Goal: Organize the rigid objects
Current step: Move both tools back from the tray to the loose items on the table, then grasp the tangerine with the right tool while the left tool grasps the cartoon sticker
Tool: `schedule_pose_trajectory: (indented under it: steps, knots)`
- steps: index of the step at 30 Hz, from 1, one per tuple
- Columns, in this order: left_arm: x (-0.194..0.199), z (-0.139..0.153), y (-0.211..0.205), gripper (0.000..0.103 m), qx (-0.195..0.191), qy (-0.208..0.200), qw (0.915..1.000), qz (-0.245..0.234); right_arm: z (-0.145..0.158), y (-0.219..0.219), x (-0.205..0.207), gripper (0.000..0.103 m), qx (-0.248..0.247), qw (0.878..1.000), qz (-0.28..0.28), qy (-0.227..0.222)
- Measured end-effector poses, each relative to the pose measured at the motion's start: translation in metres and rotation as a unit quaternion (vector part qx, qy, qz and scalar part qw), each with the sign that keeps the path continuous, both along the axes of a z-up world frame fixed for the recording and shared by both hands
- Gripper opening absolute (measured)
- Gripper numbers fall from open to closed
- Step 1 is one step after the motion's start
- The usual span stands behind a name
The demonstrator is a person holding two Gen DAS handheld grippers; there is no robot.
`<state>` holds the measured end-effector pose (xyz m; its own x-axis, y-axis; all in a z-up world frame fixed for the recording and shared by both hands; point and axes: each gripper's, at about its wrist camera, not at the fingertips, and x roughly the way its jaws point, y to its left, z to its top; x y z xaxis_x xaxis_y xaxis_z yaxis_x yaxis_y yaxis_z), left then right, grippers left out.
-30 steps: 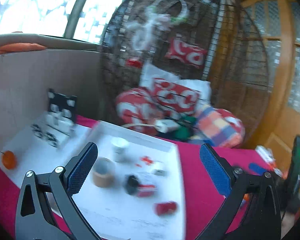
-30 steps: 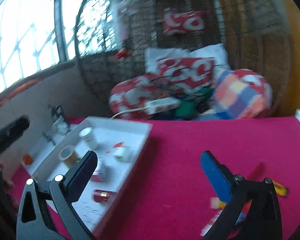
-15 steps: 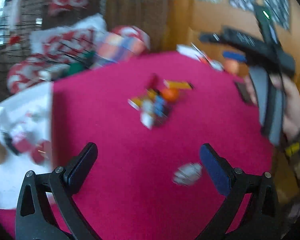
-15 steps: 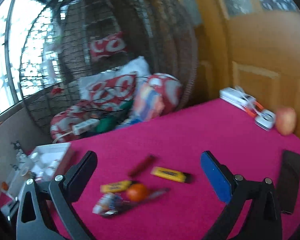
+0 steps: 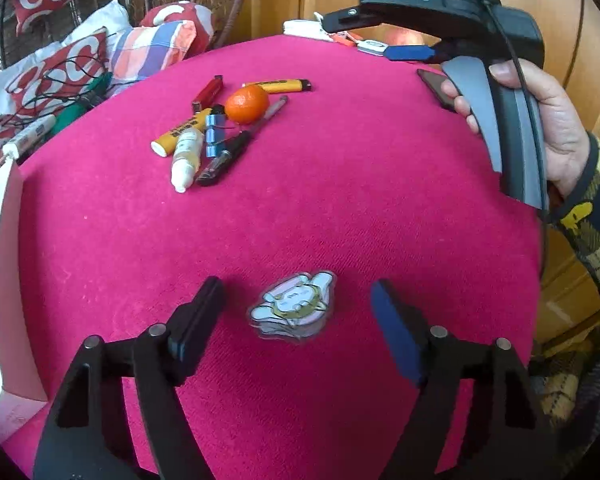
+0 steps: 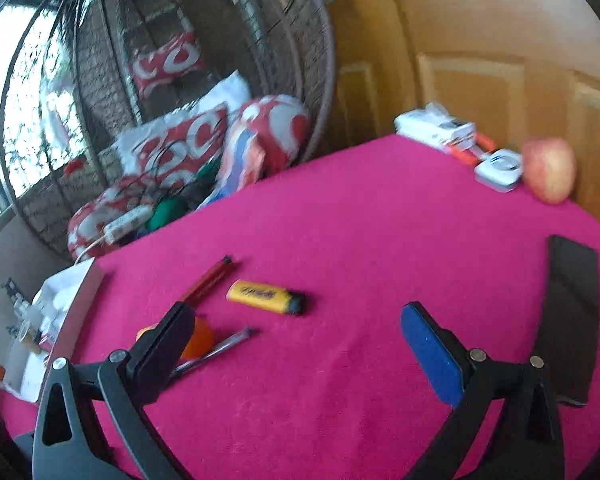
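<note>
So the left gripper (image 5: 296, 312) is parked right over a flat little cartoon charm (image 5: 293, 307) lying on the pink counter (image 5: 340, 200). Looks like the reach-and-grab step for that piece. Its jaws have just been closing in, and the charm sits between them, but neither pad touches it yet, so nothing's held. Next move, I'd guess: drop lower, square up, and pinch the thing by its edges. It's thin and flat on cloth, so that could be fiddly.

The right gripper (image 6: 296, 334) is wide open and empty too, hovering above the counter near the clutter. Further out is the pile waiting its turn: a small white bottle (image 5: 186, 159), a yellow marker (image 5: 182, 131), a black pen (image 5: 240, 142), a tangerine (image 5: 247, 104), a red lighter (image 5: 208, 88) and a yellow lighter (image 5: 278, 85). The white tray (image 6: 70, 292) at the counter's left edge already has stuff in it, so I'm guessing that's where everything goes. Way at the back there's an apple (image 6: 550, 170) and a dark phone (image 6: 572, 312) off to the right.
</note>
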<state>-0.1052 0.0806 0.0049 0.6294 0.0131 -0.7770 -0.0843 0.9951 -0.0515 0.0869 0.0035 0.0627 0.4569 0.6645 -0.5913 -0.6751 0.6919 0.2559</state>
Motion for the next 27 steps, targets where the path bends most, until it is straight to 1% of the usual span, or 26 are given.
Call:
schedule_pose_trajectory:
  steps: [2, 4, 5, 6, 7, 8, 9, 10, 12, 15, 17, 19, 20, 21, 22, 23, 27]
  knots:
    - [-0.001, 0.001, 0.000, 0.076, 0.000, 0.000, 1.0000, -0.001, -0.002, 0.020, -0.010, 0.103, -0.012, 0.999, 0.040, -0.009]
    - [-0.002, 0.000, -0.001, 0.066, 0.014, 0.003, 0.9999, 0.000, -0.005, 0.042, -0.021, 0.101, -0.041, 0.996, 0.072, -0.032]
    - [-0.002, 0.000, -0.001, 0.064, 0.020, 0.003, 0.9998, -0.001, -0.007, 0.053, -0.025, 0.093, -0.054, 0.994, 0.087, -0.038]
    - [-0.003, 0.001, 0.000, 0.060, 0.020, 0.004, 0.9998, 0.000, -0.011, 0.059, -0.027, 0.081, -0.063, 0.993, 0.095, -0.038]
    - [-0.004, 0.001, 0.002, 0.053, 0.020, 0.004, 0.9998, 0.003, -0.015, 0.069, -0.026, 0.075, -0.075, 0.991, 0.103, -0.032]
    - [-0.005, 0.001, 0.005, 0.049, 0.018, 0.004, 0.9998, 0.009, -0.019, 0.075, -0.025, 0.069, -0.082, 0.990, 0.108, -0.025]
    - [-0.006, 0.002, 0.007, 0.040, 0.017, 0.004, 0.9998, 0.013, -0.022, 0.080, -0.024, 0.069, -0.086, 0.990, 0.113, -0.020]
    - [-0.006, 0.001, 0.011, 0.038, 0.015, 0.004, 0.9998, 0.016, -0.026, 0.084, -0.025, 0.068, -0.087, 0.989, 0.119, -0.014]
    - [-0.009, 0.001, 0.013, 0.038, 0.005, 0.003, 0.9999, 0.014, -0.030, 0.088, -0.026, 0.067, -0.090, 0.988, 0.128, -0.008]
    - [-0.009, 0.001, 0.011, 0.038, 0.013, 0.003, 0.9998, 0.012, -0.032, 0.093, -0.029, 0.067, -0.094, 0.986, 0.139, -0.011]
    - [-0.008, 0.001, 0.011, 0.038, 0.010, 0.004, 0.9999, 0.013, -0.032, 0.097, -0.029, 0.063, -0.101, 0.985, 0.141, -0.012]
    - [-0.009, 0.001, 0.012, 0.038, 0.005, 0.003, 0.9999, 0.016, -0.037, 0.100, -0.027, 0.062, -0.109, 0.984, 0.141, -0.006]
    - [-0.009, 0.001, 0.012, 0.038, 0.005, 0.003, 0.9998, 0.016, -0.039, 0.101, -0.026, 0.058, -0.113, 0.983, 0.142, -0.003]
    - [-0.009, 0.001, 0.011, 0.038, 0.009, 0.003, 0.9998, 0.017, -0.041, 0.103, -0.026, 0.050, -0.117, 0.983, 0.143, 0.000]
    - [-0.008, 0.002, 0.010, 0.038, 0.012, 0.003, 0.9998, 0.017, -0.043, 0.103, -0.026, 0.047, -0.120, 0.983, 0.142, 0.001]
    - [-0.008, 0.002, 0.009, 0.038, 0.015, 0.004, 0.9997, 0.017, -0.044, 0.103, -0.026, 0.041, -0.120, 0.983, 0.141, -0.001]
    - [-0.010, 0.003, 0.008, 0.037, 0.014, 0.003, 0.9995, 0.027, -0.040, 0.099, -0.029, 0.040, -0.111, 0.984, 0.141, -0.008]
